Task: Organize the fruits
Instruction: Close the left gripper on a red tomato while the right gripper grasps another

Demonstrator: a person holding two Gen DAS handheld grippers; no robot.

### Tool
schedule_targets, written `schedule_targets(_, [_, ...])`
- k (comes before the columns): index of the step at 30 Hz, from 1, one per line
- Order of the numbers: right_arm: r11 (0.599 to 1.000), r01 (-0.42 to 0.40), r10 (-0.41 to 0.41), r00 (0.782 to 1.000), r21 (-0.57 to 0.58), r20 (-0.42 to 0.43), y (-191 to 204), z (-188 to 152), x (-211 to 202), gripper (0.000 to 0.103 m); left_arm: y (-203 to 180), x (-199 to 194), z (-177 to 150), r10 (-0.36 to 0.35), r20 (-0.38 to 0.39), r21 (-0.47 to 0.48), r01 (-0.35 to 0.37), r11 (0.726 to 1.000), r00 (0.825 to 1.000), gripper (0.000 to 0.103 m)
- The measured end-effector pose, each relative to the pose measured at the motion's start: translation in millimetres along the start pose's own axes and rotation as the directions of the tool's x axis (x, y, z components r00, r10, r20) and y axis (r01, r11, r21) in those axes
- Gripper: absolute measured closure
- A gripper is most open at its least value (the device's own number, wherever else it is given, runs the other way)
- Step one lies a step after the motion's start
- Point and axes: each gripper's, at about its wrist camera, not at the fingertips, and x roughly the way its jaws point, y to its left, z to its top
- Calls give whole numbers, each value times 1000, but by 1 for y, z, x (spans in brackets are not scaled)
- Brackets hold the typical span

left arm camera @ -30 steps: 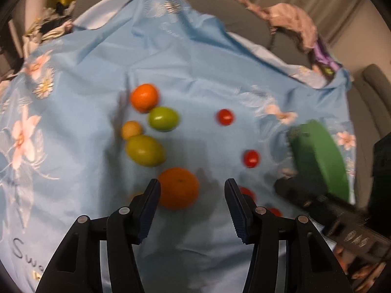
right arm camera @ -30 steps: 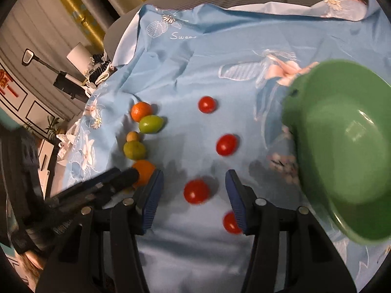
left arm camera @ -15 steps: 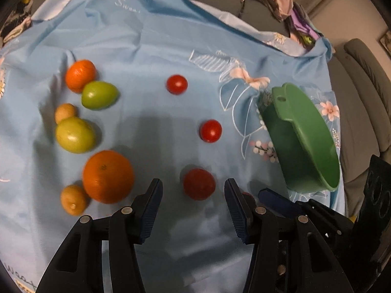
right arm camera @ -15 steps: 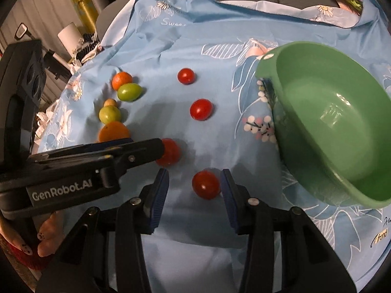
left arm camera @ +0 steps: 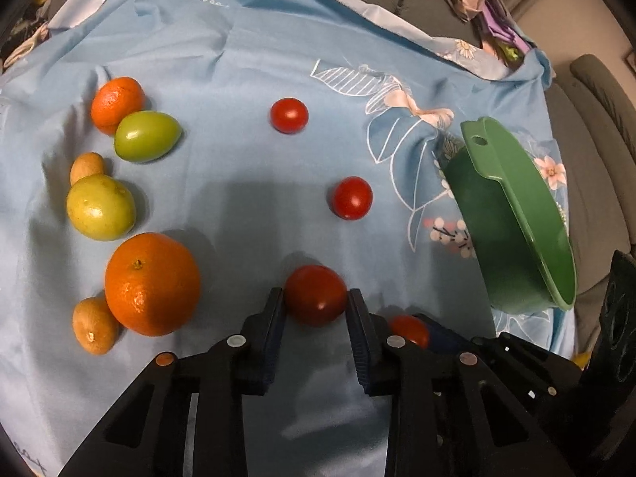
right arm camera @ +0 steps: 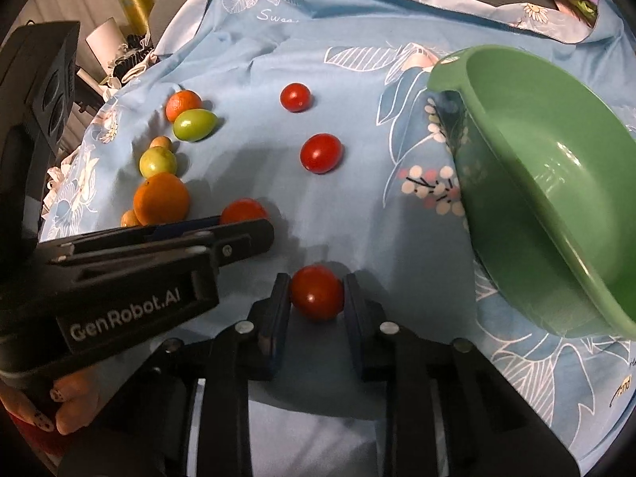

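Left gripper [left arm camera: 316, 304]: jaws just closed, pinching a cherry tomato [left arm camera: 315, 295] (ready to lift).
Right gripper [right arm camera: 317, 292]: jaws likewise gripping another tomato [right arm camera: 317, 292].
Green bowl [right arm camera: 556, 183]: empty, tilted, two o'clock, likely the destination.

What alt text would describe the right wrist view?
The right gripper pinches a cherry tomato on a blue floral cloth; beside it the left gripper grips another tomato. An empty green bowl sits right.

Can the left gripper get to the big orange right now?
Probably not right away. The left gripper is shut on a cherry tomato, so its jaws are full. The big orange sits just beside it on the blue cloth with nothing between them.
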Motion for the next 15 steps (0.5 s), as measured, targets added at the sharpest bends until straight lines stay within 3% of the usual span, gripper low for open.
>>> schedule_targets(7, [998,-46,46,999,30,17,-2,1,-5,77,1,-15,0,24,46,-10,-24,1000,999,73])
schedule_targets(15, [989,-138,133,986,44,102,1,12,-36,77,-2,-58,4,51,184,0,-52,999,982,72])
